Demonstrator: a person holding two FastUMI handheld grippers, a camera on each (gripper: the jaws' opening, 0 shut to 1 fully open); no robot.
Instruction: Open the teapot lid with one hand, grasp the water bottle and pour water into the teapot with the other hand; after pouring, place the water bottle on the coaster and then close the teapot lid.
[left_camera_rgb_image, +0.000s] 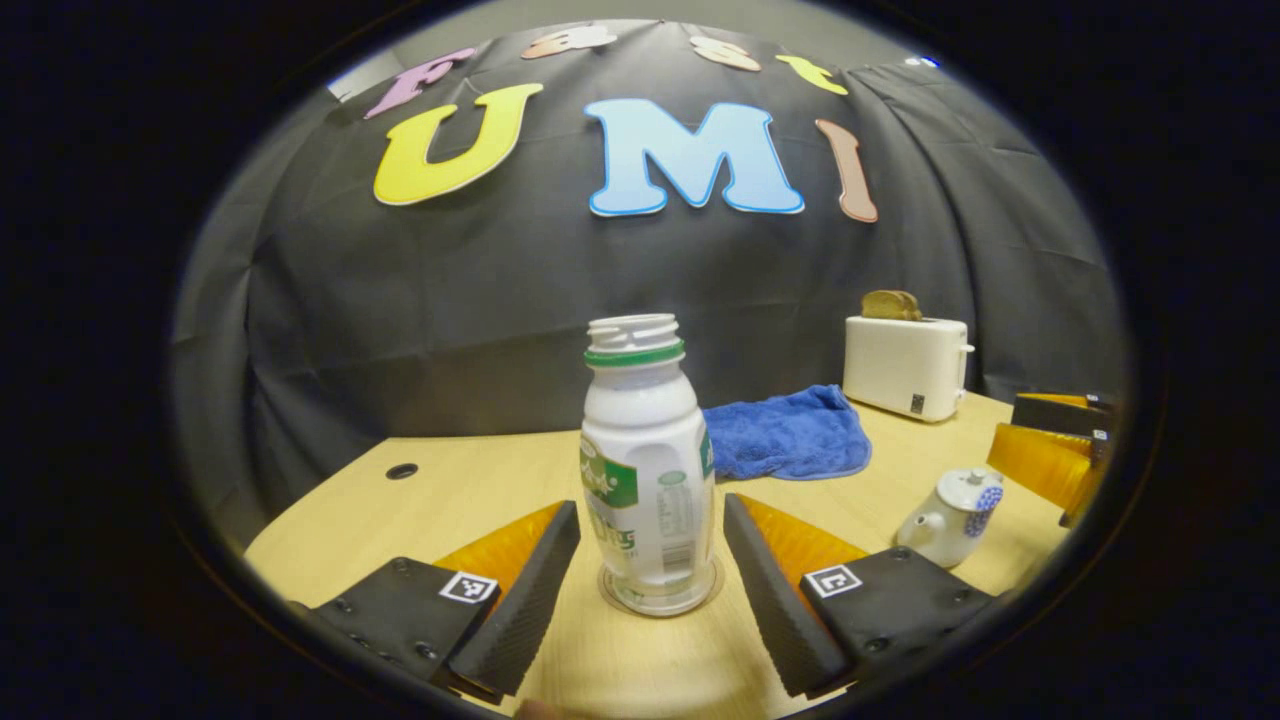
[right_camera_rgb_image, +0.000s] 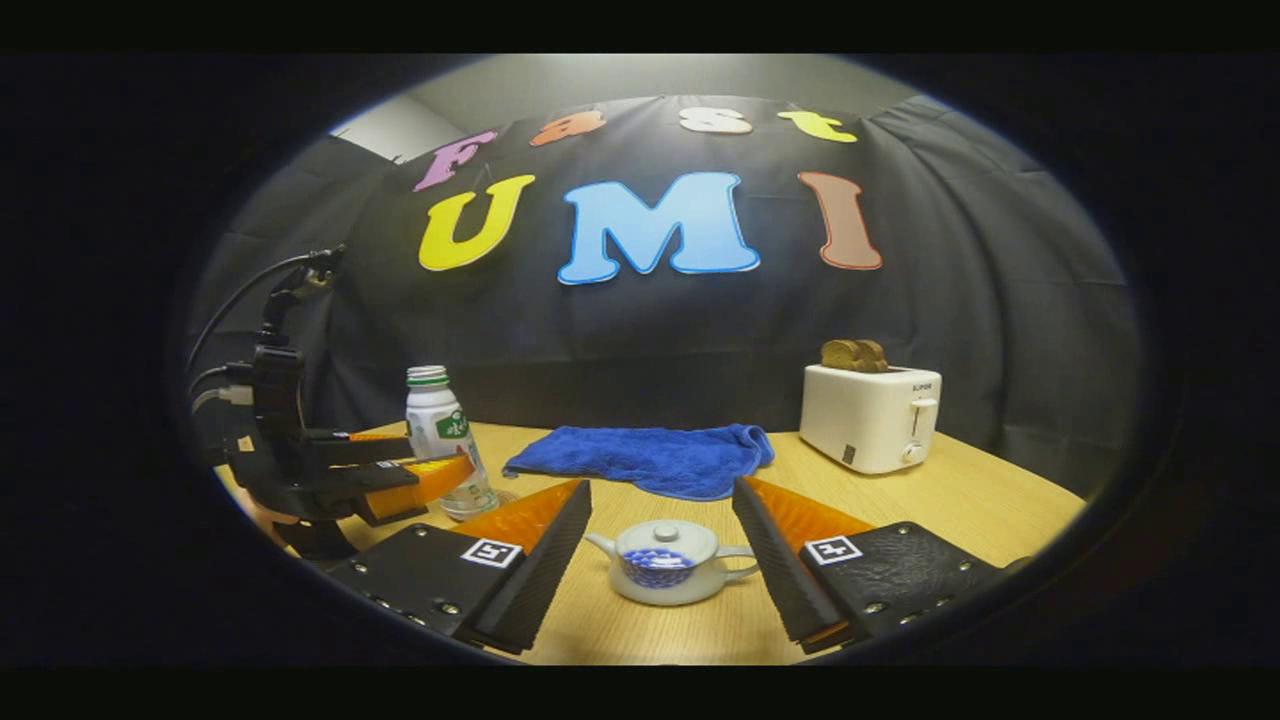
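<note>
Your bottle (left_camera_rgb_image: 647, 465) stands upright and uncapped on the round coaster (left_camera_rgb_image: 661, 598), and the teapot (right_camera_rgb_image: 672, 562) sits on the tabletop (right_camera_rgb_image: 960, 505) with its lid (right_camera_rgb_image: 665, 536) on. That layout fits two stages equally: the bottle waiting on its coaster beside a closed pot before any pouring, or the bottle set back down and the lid replaced after pouring. You cannot tell whether there is water in the pot.

In the left gripper view, your left gripper (left_camera_rgb_image: 650, 575) has its fingers spread wide, one at 9 o'clock and one at 3 o'clock of the bottle's base, with a clear gap on each side; they touch nothing. The teapot lies off at about 4 o'clock from the bottle there.

In the right gripper view, your right gripper (right_camera_rgb_image: 660, 570) is likewise spread wide, its fingers flanking the teapot without contact. The bottle stands at about 10 o'clock from the pot, with your left gripper around it.
</note>
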